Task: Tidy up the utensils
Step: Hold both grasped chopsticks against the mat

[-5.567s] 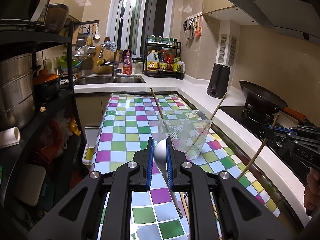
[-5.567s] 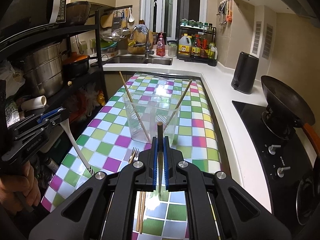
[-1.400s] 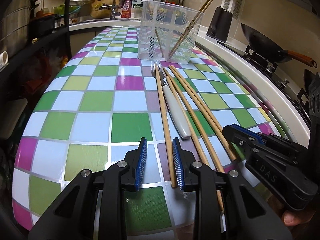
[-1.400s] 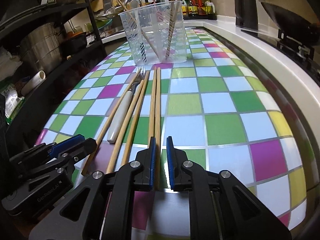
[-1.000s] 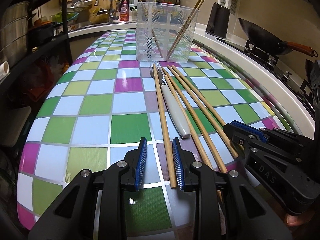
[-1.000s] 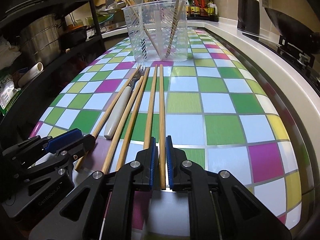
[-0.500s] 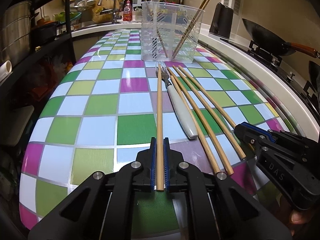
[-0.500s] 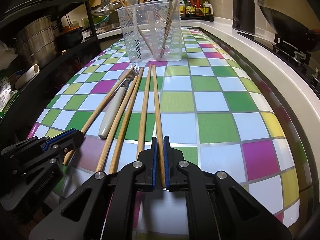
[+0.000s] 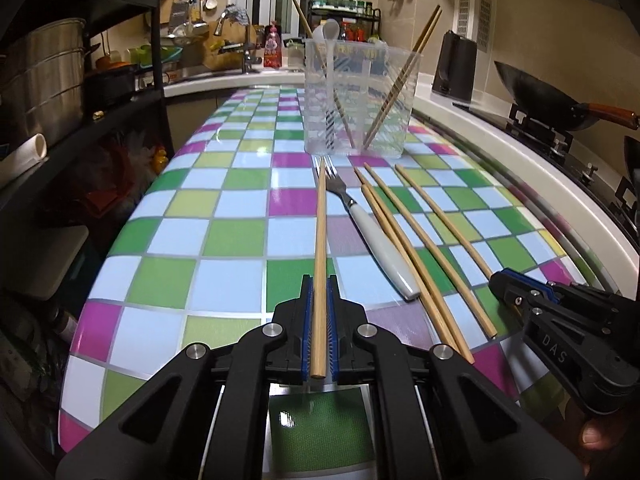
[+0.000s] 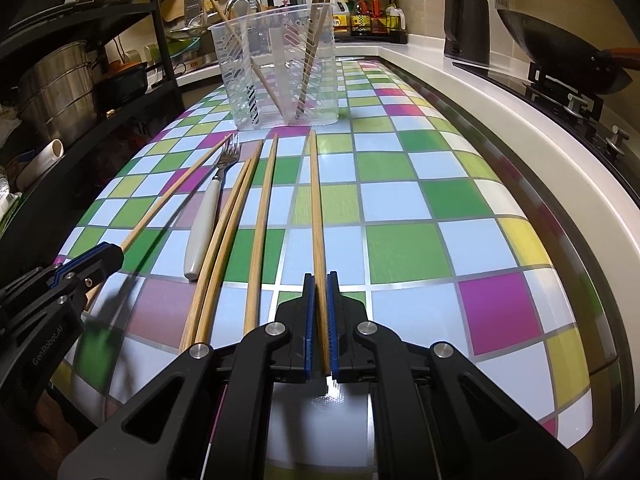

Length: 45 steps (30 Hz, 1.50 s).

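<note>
My left gripper [image 9: 319, 284] is shut on the near end of a wooden chopstick [image 9: 320, 236], its tip pointing toward the clear plastic utensil holder [image 9: 360, 100]. My right gripper [image 10: 319, 284] is shut on another chopstick [image 10: 315, 208]. On the checkered table lie a white-handled fork [image 9: 372, 236], a pair of chopsticks [image 9: 400, 240] and one more chopstick [image 9: 436, 248]. They also show in the right wrist view: the fork [image 10: 206, 216], the pair [image 10: 224, 240] and the single one [image 10: 262, 220]. The holder [image 10: 276, 68] holds chopsticks and a white spoon [image 9: 326, 32].
A black shelf rack with steel pots [image 9: 44, 80] stands to the left. A white counter [image 9: 520, 168] with a wok [image 9: 536, 96] on the stove and a black kettle [image 9: 454, 66] runs along the right. The sink and bottles are at the back.
Both grippers have lifted their chopsticks' near ends slightly off the table and the views have risen. The right chopstick now stands apart from its neighbour. About 1 s ago the left jaws were open around their chopstick.
</note>
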### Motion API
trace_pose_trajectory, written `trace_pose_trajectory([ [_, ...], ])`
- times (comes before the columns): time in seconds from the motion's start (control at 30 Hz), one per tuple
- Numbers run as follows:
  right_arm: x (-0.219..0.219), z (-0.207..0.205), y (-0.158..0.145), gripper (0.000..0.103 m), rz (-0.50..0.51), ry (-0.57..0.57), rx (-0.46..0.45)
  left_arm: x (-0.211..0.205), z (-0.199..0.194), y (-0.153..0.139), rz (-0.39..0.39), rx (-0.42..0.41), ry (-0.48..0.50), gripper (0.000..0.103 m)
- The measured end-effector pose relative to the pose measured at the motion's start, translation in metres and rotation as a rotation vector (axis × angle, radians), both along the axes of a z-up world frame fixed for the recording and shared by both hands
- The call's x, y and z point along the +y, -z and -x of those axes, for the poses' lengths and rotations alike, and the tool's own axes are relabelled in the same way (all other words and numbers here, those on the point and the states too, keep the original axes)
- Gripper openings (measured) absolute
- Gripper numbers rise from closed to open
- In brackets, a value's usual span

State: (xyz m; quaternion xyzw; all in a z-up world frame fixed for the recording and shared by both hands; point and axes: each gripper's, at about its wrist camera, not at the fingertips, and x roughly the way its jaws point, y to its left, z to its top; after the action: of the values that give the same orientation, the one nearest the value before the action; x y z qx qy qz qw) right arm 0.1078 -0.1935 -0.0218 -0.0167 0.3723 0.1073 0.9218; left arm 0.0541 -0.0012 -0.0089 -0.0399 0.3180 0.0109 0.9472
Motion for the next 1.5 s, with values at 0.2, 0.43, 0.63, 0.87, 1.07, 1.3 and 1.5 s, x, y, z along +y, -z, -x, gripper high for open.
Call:
trace_pose_trajectory([
  [0.2,-0.001,0.0,0.0,0.006,0.004,0.001,-0.003,-0.001,0.008,-0.013,-0.033,-0.078,-0.021,0.006],
  [0.43,-0.001,0.0,0.0,0.006,0.003,0.004,-0.003,0.009,-0.005,0.004,-0.04,0.033,-0.054,0.007],
  [0.63,0.001,0.002,0.0,0.008,0.007,0.012,-0.009,0.013,-0.009,0.017,-0.019,0.1,-0.067,0.008],
  [0.87,-0.001,0.003,0.001,0.008,0.008,0.021,-0.014,0.014,-0.008,0.018,-0.011,0.1,-0.072,0.01],
  [1.07,0.003,0.008,0.001,0.008,0.024,0.039,-0.033,0.014,-0.008,0.018,-0.011,0.099,-0.072,0.01],
  [1.3,0.008,0.015,0.003,0.008,0.041,0.058,-0.068,0.013,-0.009,0.018,-0.011,0.098,-0.071,0.01],
  [1.5,0.01,0.017,0.004,0.006,0.061,0.054,-0.097,0.011,-0.01,0.017,-0.016,0.097,-0.069,0.01],
])
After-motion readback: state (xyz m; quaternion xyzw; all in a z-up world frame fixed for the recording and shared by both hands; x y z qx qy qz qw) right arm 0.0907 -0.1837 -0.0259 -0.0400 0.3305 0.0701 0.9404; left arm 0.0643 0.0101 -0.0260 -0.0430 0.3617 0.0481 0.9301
